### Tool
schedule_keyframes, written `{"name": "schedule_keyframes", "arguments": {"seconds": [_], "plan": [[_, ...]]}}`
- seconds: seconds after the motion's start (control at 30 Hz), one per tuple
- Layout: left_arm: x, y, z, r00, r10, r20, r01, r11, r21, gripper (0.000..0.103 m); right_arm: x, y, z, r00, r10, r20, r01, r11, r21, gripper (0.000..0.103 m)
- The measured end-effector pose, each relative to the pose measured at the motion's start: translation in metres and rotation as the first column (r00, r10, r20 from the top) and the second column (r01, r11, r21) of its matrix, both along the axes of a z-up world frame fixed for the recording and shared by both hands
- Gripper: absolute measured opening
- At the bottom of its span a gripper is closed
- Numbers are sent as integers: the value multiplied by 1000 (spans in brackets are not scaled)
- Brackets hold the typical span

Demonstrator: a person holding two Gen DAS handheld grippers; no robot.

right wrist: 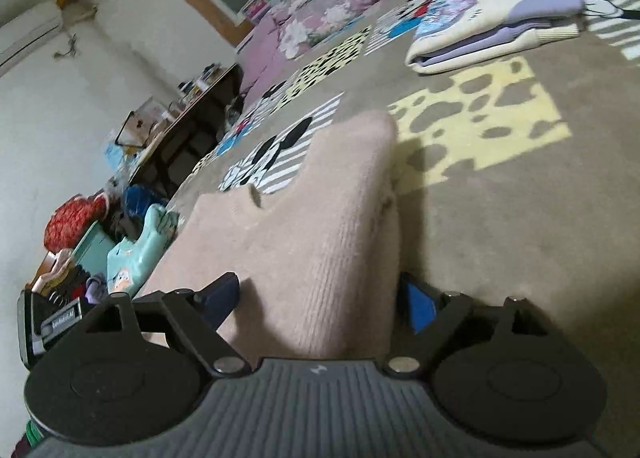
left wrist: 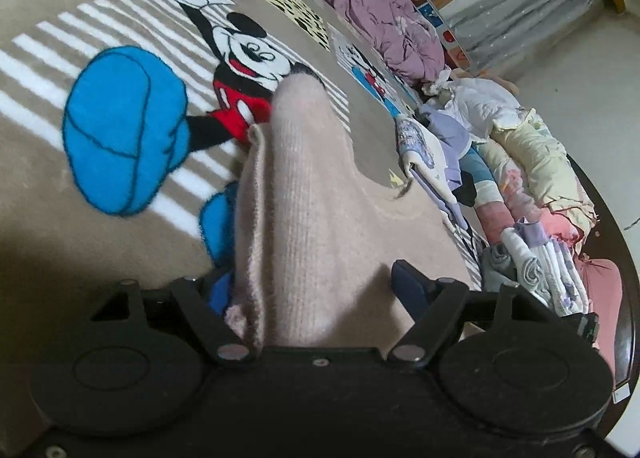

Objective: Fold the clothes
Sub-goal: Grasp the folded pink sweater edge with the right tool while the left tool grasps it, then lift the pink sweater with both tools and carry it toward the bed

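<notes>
Left wrist view: left hand-held gripper (left wrist: 316, 290) spread wide, pale pink ribbed knit garment (left wrist: 292, 194) bunched between the fingers, pads not visibly pressing. Right wrist view: right hand-held gripper (right wrist: 320, 294) likewise wide around the same knit (right wrist: 320, 218), nothing clamped. Probably mid-fold, garment lying on the cartoon-mouse carpet (left wrist: 120, 38); next, smoothing or re-gripping an edge. Beyond, folded cream-and-lilac sweater (right wrist: 492, 30) well apart; heaped clothes (left wrist: 520, 178) alongside.
</notes>
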State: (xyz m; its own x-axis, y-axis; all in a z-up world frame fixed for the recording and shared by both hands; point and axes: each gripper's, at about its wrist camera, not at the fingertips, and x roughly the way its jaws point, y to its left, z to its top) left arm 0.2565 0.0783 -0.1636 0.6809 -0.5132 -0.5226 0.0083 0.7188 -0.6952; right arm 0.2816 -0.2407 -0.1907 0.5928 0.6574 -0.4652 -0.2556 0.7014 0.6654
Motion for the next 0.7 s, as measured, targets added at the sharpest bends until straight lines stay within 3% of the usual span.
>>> {"name": "schedule_keyframes", "arguments": {"seconds": [0.07,0.13,0.3,0.7], "plan": [[-1,0,0,1000,-3,-2,3,1000,-1,73,-4,-2,-1,1000,14,3,-14,1000,9,75],[-1,0,-1,1000,-5,-1,5,1000,0,63,-4,-3,-1,1000,27,6,-27,999,24,71],[-3,2,-5,1000,-11,22,13,998,-62,46,-6,-6,-5,999,49,12,-50,994,95,50],[-21,1,20,992,-28,125,55,973,-222,37,-26,-27,11,999,17,48,-31,951,307,40]]}}
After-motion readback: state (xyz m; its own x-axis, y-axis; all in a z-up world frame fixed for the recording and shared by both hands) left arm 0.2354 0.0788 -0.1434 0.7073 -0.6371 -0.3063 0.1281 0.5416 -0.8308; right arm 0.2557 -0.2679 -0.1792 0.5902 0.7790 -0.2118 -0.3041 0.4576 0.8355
